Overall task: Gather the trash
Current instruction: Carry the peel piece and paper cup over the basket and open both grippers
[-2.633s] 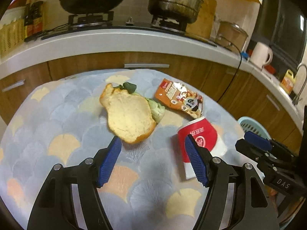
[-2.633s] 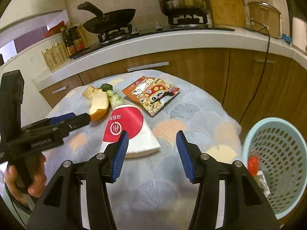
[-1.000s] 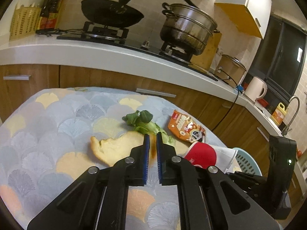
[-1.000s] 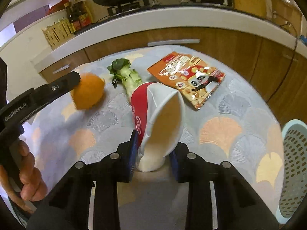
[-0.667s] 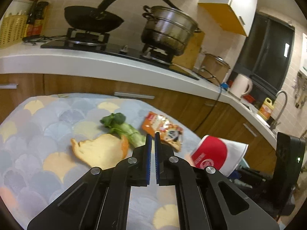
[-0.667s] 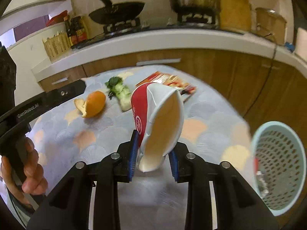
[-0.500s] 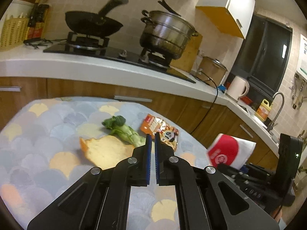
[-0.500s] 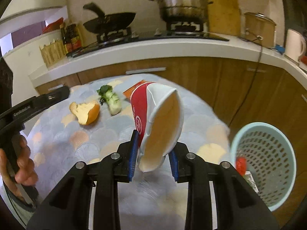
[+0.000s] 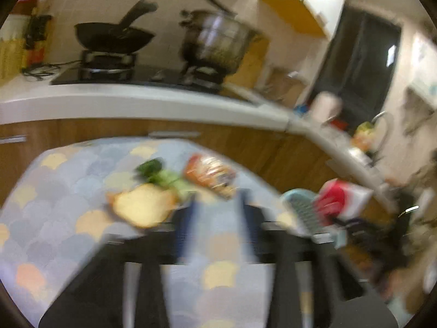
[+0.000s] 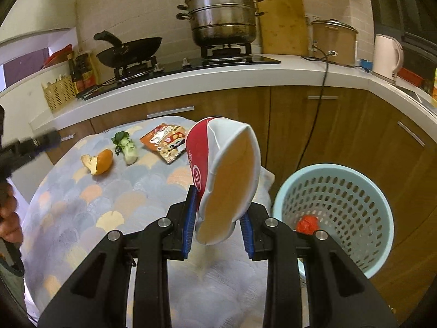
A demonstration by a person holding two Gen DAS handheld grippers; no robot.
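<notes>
My right gripper [image 10: 218,218] is shut on a crushed red-and-white paper cup [image 10: 224,175], held in the air over the table's right edge, left of the light blue trash basket [image 10: 366,251]. The cup [image 9: 341,199] and basket [image 9: 297,205] also show, blurred, in the left wrist view. My left gripper [image 9: 215,218] is open and empty above the table, near an orange peel [image 9: 142,205]. The peel [image 10: 98,161], a green vegetable stub [image 10: 127,147] and a snack wrapper [image 10: 166,142] lie on the table.
The table wears a scale-patterned cloth [image 10: 109,205]. The basket holds a red scrap [image 10: 307,224]. Behind runs a kitchen counter [image 10: 218,79] with a wok [image 10: 128,50], a steamer pot [image 10: 224,16] and a kettle [image 10: 386,54]. A cord [image 10: 316,114] hangs down the cabinets.
My left gripper has opened from shut; its view is motion-blurred. My right gripper has carried the cup further right and back, closer to the basket.
</notes>
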